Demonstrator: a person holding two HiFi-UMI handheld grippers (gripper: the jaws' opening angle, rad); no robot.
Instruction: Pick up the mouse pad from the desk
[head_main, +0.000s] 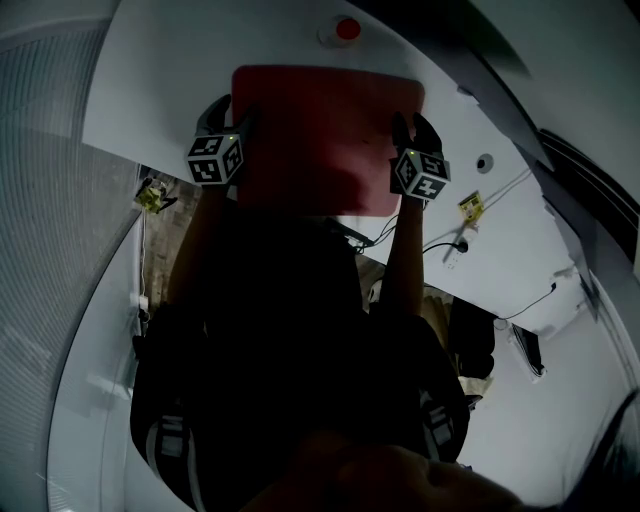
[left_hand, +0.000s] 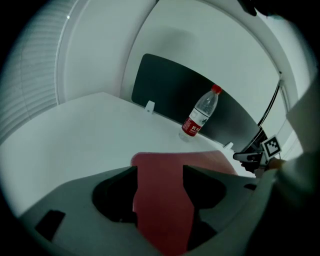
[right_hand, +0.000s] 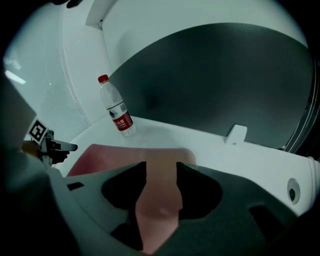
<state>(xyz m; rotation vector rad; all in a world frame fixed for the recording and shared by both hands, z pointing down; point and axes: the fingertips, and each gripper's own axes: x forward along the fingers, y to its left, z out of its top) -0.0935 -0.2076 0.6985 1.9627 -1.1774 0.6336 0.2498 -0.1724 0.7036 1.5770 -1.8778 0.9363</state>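
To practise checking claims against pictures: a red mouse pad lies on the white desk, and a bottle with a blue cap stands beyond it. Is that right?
No: the bottle has a red cap, not blue; the right gripper view shows it. The red mouse pad does lie on the white desk, bottle beyond.

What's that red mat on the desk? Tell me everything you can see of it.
The mouse pad is a plain dark red rectangle with rounded corners, thin and soft-looking, with no print. It lies on the white desk near the front edge. A water bottle stands beyond its far edge, apart from it. The left gripper and right gripper are at its left and right edges, fingers apart. Whether they touch it cannot be told.
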